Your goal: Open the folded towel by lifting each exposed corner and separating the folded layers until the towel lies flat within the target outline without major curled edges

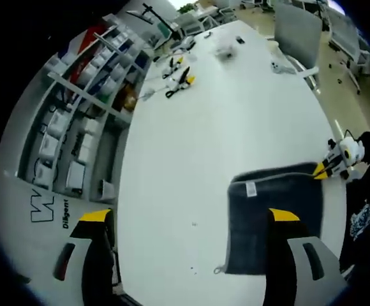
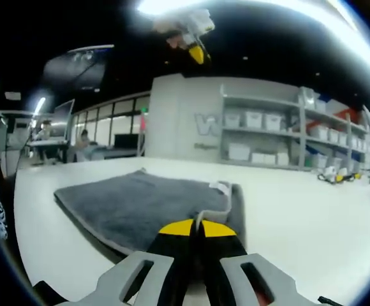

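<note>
Right gripper view: right gripper, jaws pinched on a corner of the towel, which lies on the table folded in layers, unfolding barely begun, while the left gripper hovers wide open above the towel's label edge, holding nothing.

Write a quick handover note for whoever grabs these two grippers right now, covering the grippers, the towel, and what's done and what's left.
Right gripper: shut on a corner edge of the grey towel, low at the white table.
Left gripper: open, held above the table, holding nothing.
Towel: folded, lying near the table's edge, white label on top.
Done: one corner pinched.
Left: lift that corner, peel the layers apart, spread the towel flat and smooth the edges. I can't make out a target outline.
</note>
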